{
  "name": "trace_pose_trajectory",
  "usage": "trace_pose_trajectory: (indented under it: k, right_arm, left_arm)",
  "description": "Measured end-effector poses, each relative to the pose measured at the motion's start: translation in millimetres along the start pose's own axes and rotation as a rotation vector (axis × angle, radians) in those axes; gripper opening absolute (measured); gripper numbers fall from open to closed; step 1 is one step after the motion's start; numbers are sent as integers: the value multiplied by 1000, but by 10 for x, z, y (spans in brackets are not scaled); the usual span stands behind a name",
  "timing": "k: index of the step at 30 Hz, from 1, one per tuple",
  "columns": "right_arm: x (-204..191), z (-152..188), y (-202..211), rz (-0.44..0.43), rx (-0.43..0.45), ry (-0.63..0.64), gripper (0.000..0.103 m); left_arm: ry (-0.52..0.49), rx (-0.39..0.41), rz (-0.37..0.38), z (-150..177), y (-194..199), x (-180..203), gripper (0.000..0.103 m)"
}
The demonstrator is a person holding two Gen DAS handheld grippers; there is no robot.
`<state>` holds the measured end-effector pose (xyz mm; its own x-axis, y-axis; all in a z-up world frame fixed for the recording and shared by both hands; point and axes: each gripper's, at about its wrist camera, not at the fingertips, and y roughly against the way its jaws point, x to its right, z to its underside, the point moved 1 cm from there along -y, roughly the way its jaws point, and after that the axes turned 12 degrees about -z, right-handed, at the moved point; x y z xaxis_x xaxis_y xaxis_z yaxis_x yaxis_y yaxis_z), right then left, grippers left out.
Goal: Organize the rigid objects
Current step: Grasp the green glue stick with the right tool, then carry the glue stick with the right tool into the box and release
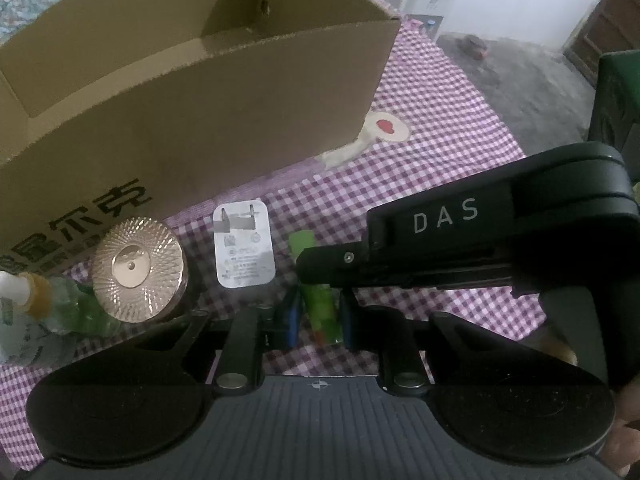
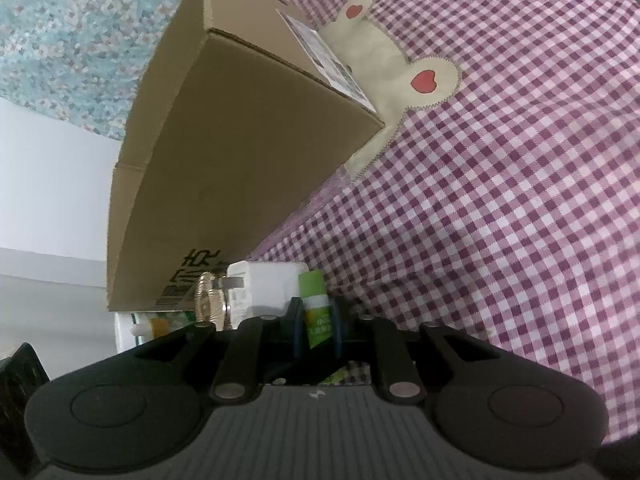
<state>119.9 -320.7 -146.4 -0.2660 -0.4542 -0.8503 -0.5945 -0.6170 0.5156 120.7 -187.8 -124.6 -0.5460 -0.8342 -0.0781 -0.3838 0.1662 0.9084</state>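
A green tube (image 1: 320,300) lies on the purple checked cloth in front of an open cardboard box (image 1: 192,92). My left gripper (image 1: 318,316) has its blue-padded fingers on either side of the tube. My right gripper (image 2: 316,320) is also closed around the same tube (image 2: 316,312) and crosses the left wrist view as a black body marked DAS (image 1: 460,240). A white plug adapter (image 1: 243,251) and a round gold-lidded jar (image 1: 138,270) stand left of the tube; both also show in the right wrist view, the adapter (image 2: 272,284) and the jar (image 2: 210,300).
A pump bottle with a clear green body (image 1: 28,312) stands at the far left. The box (image 2: 240,160) has a label on its end. A cream rabbit patch (image 2: 400,68) is sewn on the cloth (image 2: 500,200). Grey floor and a dark door lie beyond the table's right edge.
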Motion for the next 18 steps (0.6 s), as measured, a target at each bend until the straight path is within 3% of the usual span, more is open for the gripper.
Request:
trace_pose_trajectory:
  k: [9, 18]
  right_arm:
    - [-404, 227, 519, -31, 67, 88, 16]
    - [-1340, 266, 779, -116, 118, 291, 16]
  left_arm:
    - [-9, 140, 18, 75, 652, -36, 18]
    - [70, 336, -32, -65, 1405, -438, 18]
